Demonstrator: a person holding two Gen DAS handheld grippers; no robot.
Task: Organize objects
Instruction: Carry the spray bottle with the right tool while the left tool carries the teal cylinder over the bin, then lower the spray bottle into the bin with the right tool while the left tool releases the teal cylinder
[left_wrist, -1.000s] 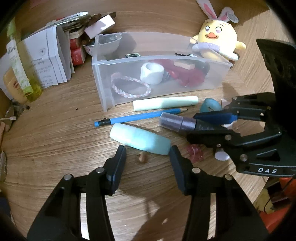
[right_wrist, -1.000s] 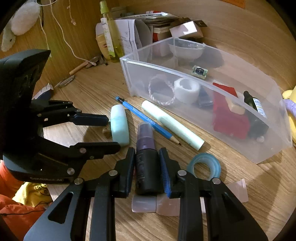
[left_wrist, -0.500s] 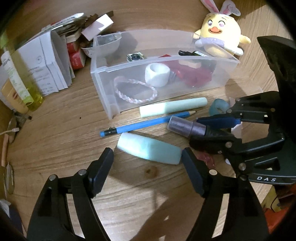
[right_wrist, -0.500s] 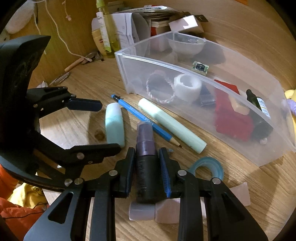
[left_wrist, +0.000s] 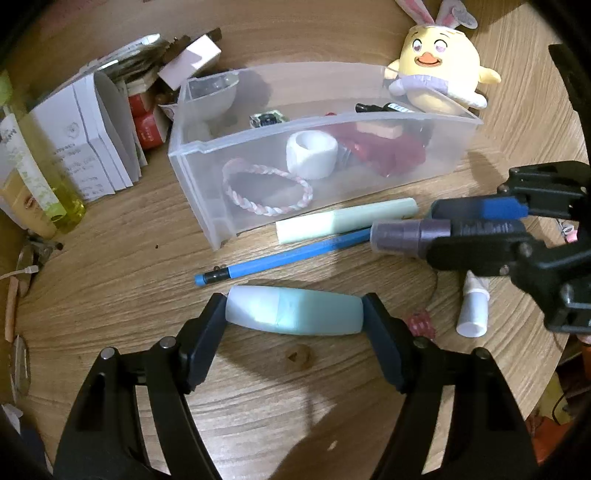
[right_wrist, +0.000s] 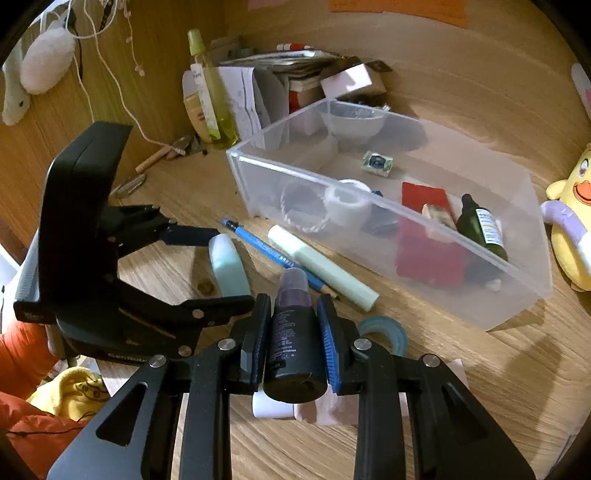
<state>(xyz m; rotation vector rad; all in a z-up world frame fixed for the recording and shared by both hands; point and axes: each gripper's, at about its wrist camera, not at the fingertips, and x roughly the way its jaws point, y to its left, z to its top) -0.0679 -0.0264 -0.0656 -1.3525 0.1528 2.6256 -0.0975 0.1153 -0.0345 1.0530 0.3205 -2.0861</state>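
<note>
A: Where does the pale blue tube (left_wrist: 293, 311) lie?
B: Crosswise between the jaws of the left gripper (left_wrist: 294, 332), one pad at each end of it; the jaws stand wide, spanning its whole length, and whether they press it I cannot tell. It rests on the worktop (left_wrist: 122, 258), near the middle.

A: And the right gripper (right_wrist: 293, 345)?
B: Its jaws are closed on one dark bottle (right_wrist: 293, 332), purple cap pointing forward, held above the worktop.

A: What else, counted?
B: One clear box (left_wrist: 369, 125) toward the far edge, with one braided ring (left_wrist: 267, 194), one white roll (left_wrist: 312, 155) and one green bottle (right_wrist: 482, 227) inside. In front of it lie one blue pencil (left_wrist: 273, 262) and one pale green stick (left_wrist: 347, 219), side by side. One yellow plush chick (left_wrist: 439, 70) sits behind the box's right end
</note>
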